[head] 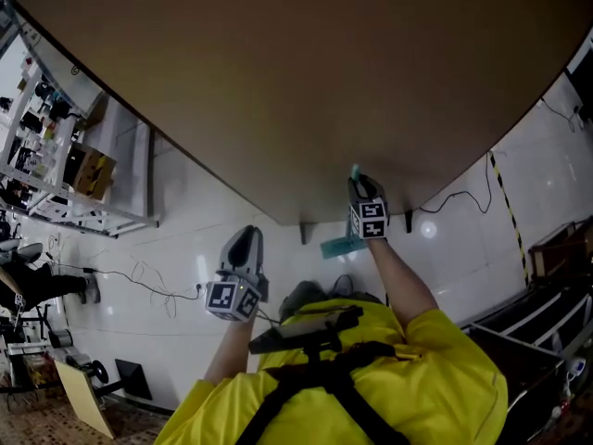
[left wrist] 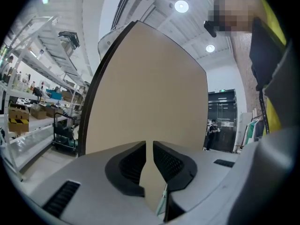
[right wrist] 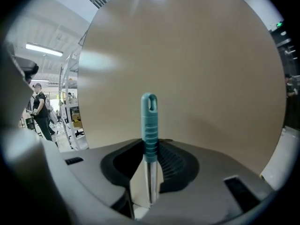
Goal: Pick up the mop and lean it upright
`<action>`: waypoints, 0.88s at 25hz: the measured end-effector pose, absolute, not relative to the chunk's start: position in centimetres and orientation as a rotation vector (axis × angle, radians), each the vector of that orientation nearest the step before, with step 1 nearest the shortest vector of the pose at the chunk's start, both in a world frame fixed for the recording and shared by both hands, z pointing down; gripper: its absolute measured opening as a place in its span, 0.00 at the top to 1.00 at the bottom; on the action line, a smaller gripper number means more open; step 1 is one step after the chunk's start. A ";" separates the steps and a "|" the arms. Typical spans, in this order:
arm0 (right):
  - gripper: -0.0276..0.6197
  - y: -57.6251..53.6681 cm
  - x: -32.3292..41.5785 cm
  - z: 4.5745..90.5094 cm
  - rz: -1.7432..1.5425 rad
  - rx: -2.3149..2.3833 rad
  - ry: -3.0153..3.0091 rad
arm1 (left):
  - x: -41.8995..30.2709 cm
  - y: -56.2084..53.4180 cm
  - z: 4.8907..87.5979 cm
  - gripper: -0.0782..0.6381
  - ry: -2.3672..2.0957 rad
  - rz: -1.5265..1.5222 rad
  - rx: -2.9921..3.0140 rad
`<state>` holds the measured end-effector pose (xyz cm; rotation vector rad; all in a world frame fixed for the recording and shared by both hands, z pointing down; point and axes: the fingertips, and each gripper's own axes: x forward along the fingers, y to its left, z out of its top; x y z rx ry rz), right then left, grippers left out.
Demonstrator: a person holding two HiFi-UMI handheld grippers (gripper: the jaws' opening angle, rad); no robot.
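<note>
The mop's ribbed teal handle [right wrist: 149, 125] stands upright between the jaws of my right gripper [right wrist: 151, 146], which is shut on it; its metal shaft [right wrist: 150, 182] runs down behind the jaws. In the head view the right gripper [head: 361, 185] is held forward against the edge of the big tan tabletop [head: 306, 72], with the handle tip [head: 355, 171] above it and a teal piece of the mop [head: 343, 246] below. My left gripper [head: 246, 239] is nearer and to the left, away from the mop. Its jaws [left wrist: 149, 146] stand together with nothing between them.
White tiled floor [head: 185, 230] carries loose cables [head: 139, 281] and a yellow-black tape line [head: 505, 202]. Shelving with boxes [head: 88, 170] stands at the left. A person [right wrist: 40, 109] stands far left, another [left wrist: 213, 128] by the glass doors.
</note>
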<state>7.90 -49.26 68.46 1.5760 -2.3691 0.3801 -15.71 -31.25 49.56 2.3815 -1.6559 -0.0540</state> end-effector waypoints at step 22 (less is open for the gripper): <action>0.77 -39.1 7.8 49.1 0.163 1.593 -2.676 | -17.6 -31.9 49.1 0.83 -1.695 -0.132 2.265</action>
